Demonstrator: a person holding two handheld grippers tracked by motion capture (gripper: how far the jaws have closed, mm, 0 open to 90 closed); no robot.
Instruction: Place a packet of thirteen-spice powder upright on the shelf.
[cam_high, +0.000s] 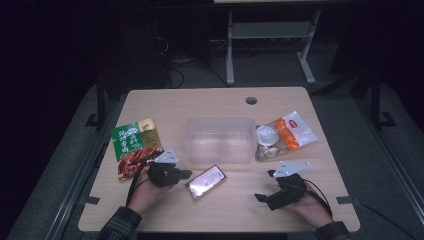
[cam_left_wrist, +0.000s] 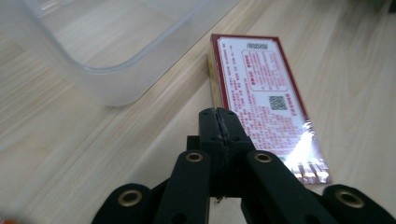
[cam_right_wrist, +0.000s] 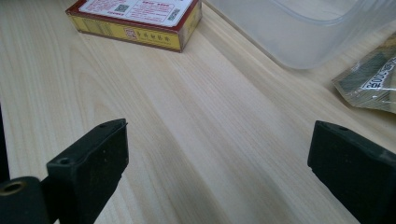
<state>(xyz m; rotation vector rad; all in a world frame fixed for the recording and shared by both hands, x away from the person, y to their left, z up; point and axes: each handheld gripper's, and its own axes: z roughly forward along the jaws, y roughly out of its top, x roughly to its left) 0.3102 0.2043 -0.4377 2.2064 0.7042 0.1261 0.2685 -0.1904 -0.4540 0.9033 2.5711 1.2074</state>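
The clear rectangular plastic tub (cam_high: 218, 139) sits mid-table, likely as the collection pt. The flat red-edged box (cam_high: 205, 182) lies just in front. L gripper (cam_high: 185, 174) jaws are pressed together beside the box; R gripper (cam_high: 265, 190) jaws are held wide apart, empty.

high view dim, dark surround | gripper views bright — box (cam_left_wrist: 266, 93) wrapper glares

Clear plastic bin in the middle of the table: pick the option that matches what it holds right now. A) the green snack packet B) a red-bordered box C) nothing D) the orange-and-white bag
C: the clear plastic bin shows only bare table wood through its walls, while the red-bordered box lies in front of it, the green snack packet to its left and the orange-and-white bag to its right.
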